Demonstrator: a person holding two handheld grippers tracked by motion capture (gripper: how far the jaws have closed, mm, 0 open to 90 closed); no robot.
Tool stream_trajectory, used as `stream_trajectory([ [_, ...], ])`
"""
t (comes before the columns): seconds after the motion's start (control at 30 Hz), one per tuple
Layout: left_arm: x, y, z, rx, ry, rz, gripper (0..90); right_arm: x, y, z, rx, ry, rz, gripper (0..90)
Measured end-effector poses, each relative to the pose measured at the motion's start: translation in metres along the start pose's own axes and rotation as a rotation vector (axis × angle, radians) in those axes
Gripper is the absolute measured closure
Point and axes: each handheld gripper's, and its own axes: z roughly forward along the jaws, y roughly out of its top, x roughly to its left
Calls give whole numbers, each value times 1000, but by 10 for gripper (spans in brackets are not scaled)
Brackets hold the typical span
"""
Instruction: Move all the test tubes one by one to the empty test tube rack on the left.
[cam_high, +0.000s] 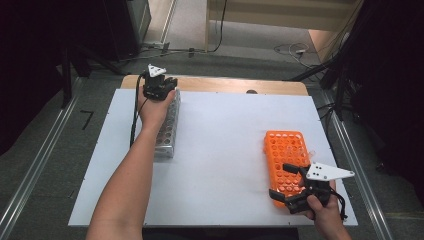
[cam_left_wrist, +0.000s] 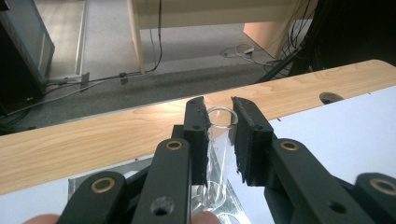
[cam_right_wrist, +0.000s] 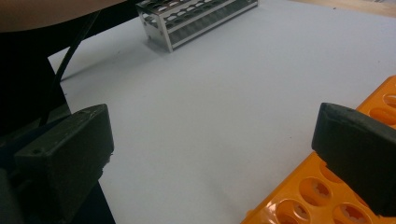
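A clear tube (cam_left_wrist: 220, 140) stands upright in the far end of a silver metal rack (cam_high: 168, 131), and my left gripper (cam_left_wrist: 218, 103) is shut on it, one pad on each side just below its rim. In the high view the left gripper (cam_high: 160, 89) is at the far left of the white board, over that end of the rack. An orange rack (cam_high: 286, 159) with many round holes lies at the right. My right gripper (cam_high: 287, 182) stands wide open over its near left corner, with nothing between the jaws. In the right gripper view, the right gripper (cam_right_wrist: 217, 140) frames bare board and the orange rack's corner (cam_right_wrist: 327, 196).
The white board (cam_high: 225, 145) lies on a wooden table whose bare strip (cam_high: 225, 84) runs along the far edge with a hole in it. The metal rack (cam_right_wrist: 196, 18) shows far off across open board. Dark stands and cables flank both sides.
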Motion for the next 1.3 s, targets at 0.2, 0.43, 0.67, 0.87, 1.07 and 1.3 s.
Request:
stream_trajectory([
  [0.2, 0, -5, 5, 65, -11, 3, 756, 0, 0, 0, -2, -2, 1, 0],
  [0.43, -1, -5, 5, 85, -33, -6, 717, -2, 0, 0, -2, -4, 4, 0],
  [0.67, -3, -2, -6, 79, -69, -36, 535, -5, 1, -3, -13, -15, 14, 0],
  [0.87, -8, -1, -23, 47, -115, -60, 349, -8, 2, -7, -26, -30, 19, 0],
  [1.07, -17, -1, -46, 17, -164, -55, 193, -13, 1, -12, -34, -48, 30, 0],
  [1.3, -32, -6, -74, -8, -212, -30, 115, -18, 1, -15, -39, -65, 40, 0],
])
